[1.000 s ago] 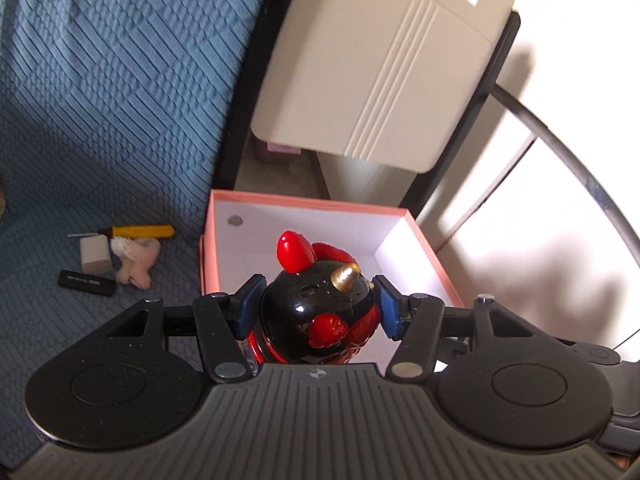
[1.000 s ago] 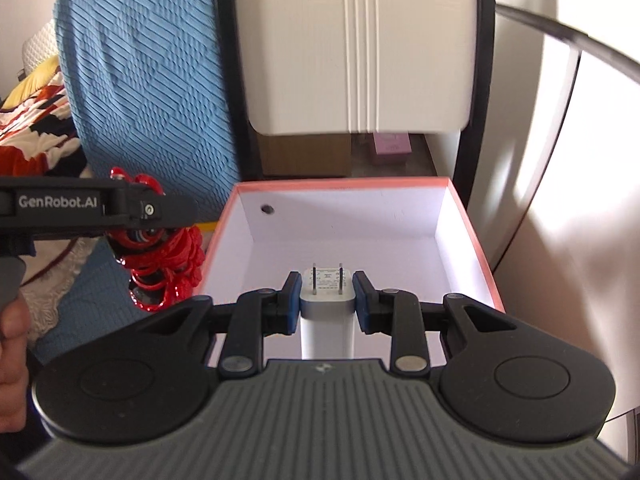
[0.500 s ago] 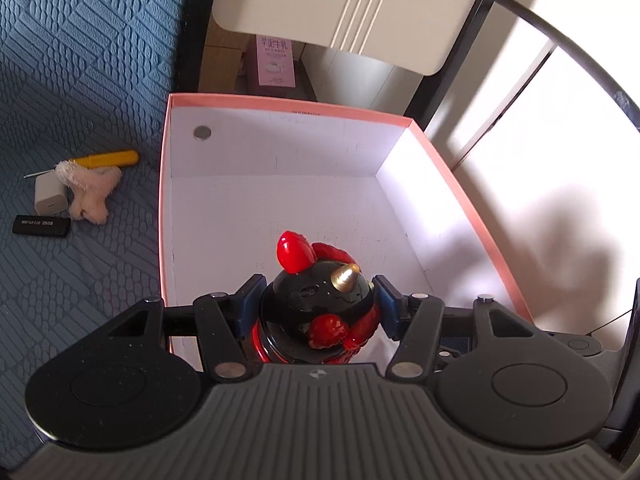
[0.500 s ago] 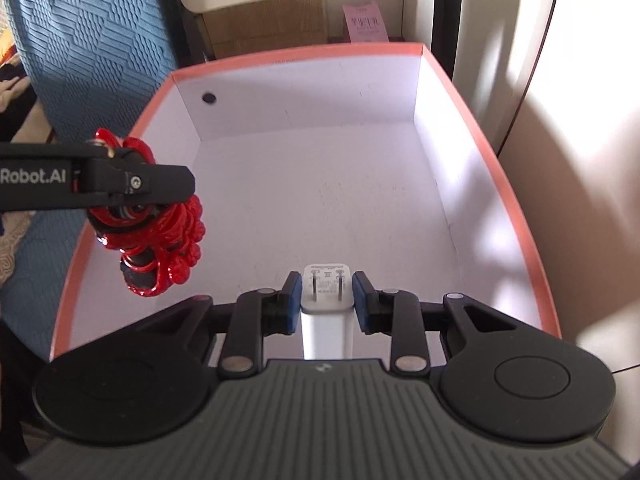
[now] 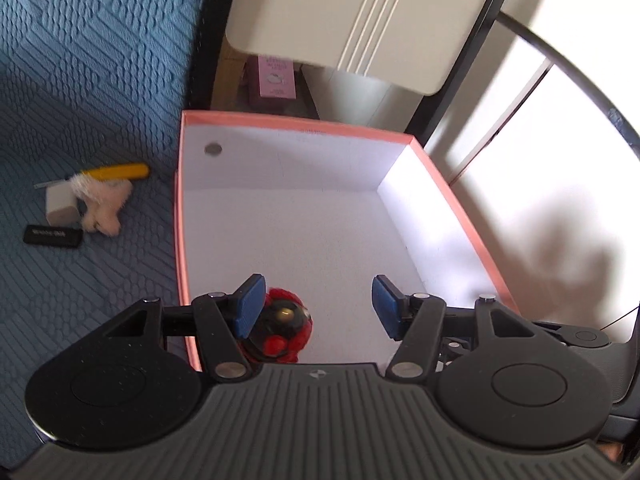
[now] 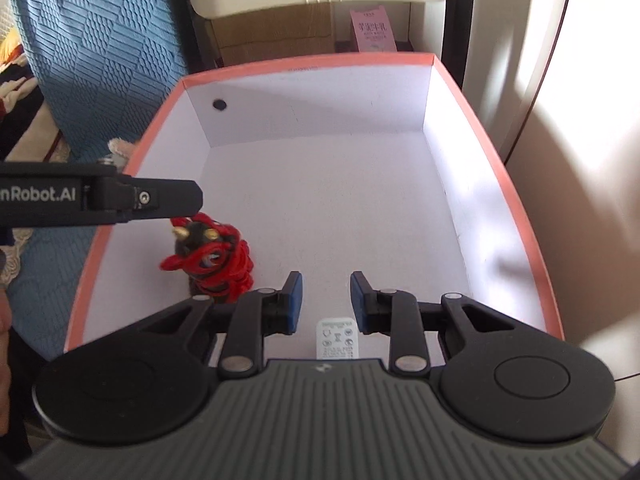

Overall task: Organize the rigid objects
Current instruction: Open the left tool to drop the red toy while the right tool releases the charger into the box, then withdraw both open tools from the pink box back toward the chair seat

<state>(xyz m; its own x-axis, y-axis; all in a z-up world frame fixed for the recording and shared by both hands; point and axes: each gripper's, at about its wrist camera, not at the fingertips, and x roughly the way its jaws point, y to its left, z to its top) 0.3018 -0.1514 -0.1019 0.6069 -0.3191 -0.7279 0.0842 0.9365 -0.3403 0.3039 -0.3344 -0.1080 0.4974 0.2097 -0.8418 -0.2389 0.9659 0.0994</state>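
Note:
A pink-rimmed white box (image 5: 179, 216) (image 6: 516, 208) lies open below both grippers. A black and red toy figure (image 5: 282, 330) (image 6: 210, 258) stands on the box floor near its left wall. My left gripper (image 5: 318, 306) is open above it, the toy by its left finger. The left gripper's side (image 6: 100, 196) also shows in the right wrist view, just above the toy. A white charger (image 6: 336, 338) lies flat on the box floor under my right gripper (image 6: 325, 302), which is open and empty.
On the blue quilted cover (image 5: 80, 80) left of the box lie a yellow-handled tool (image 5: 116, 171), a white adapter (image 5: 59, 209), a fluffy white toy (image 5: 105, 208) and a black stick (image 5: 53, 236). A beige panel (image 5: 352, 12) and a pink carton (image 6: 372, 32) stand behind the box.
Both grippers opened. The toy figure dropped from the left gripper onto the box floor. The charger dropped from the right gripper and lies flat in the box.

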